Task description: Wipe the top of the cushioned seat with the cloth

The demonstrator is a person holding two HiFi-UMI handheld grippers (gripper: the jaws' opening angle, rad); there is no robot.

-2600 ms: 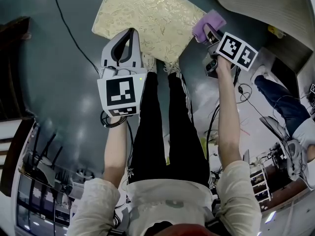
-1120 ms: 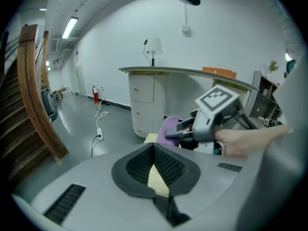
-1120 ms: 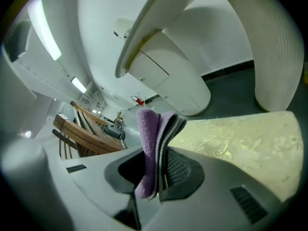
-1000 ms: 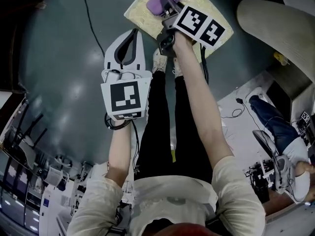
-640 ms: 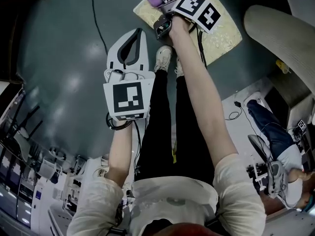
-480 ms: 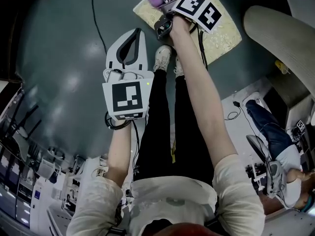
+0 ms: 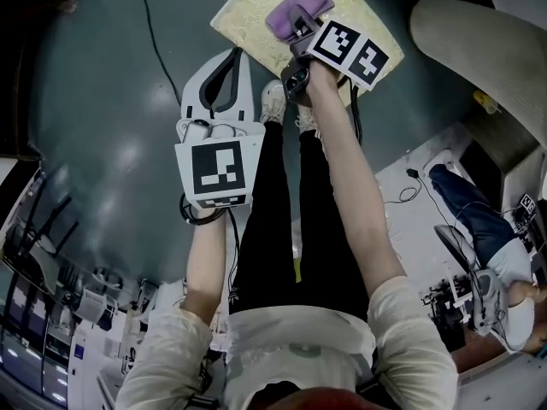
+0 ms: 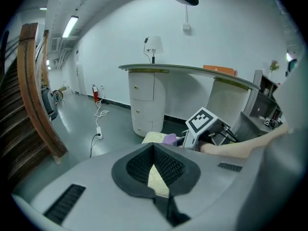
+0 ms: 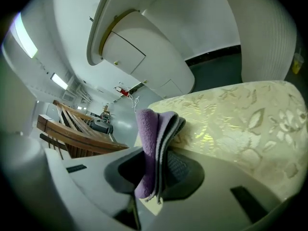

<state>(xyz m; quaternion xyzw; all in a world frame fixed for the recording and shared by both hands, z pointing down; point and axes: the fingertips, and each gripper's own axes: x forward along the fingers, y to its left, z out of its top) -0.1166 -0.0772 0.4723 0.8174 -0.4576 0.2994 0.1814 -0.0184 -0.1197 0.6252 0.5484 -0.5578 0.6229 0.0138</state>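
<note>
The cushioned seat (image 7: 248, 11) is pale yellow with a leaf pattern and stands on the floor in front of my feet. A folded purple cloth (image 7: 296, 12) lies pressed on its top, near the middle. My right gripper (image 7: 299, 26) is shut on this cloth, which sticks out past the jaws in the right gripper view, cloth (image 9: 153, 143) against seat (image 9: 240, 124). The left gripper (image 7: 232, 58) hangs shut and empty above the floor, just left of the seat's near corner. In the left gripper view the seat (image 8: 153, 137) shows beyond the left gripper (image 8: 155, 165).
A curved white counter (image 7: 479, 49) stands to the right of the seat. A black cable (image 7: 158, 49) runs over the dark floor on the left. My shoes (image 7: 273, 101) are at the seat's near edge. Another person (image 7: 491, 229) sits at far right. A wooden stair rail (image 8: 33, 90) rises on the left.
My right gripper has carried the purple cloth from the seat's right edge onto its top and slid it across the surface. The left gripper has stayed shut beside the seat.
</note>
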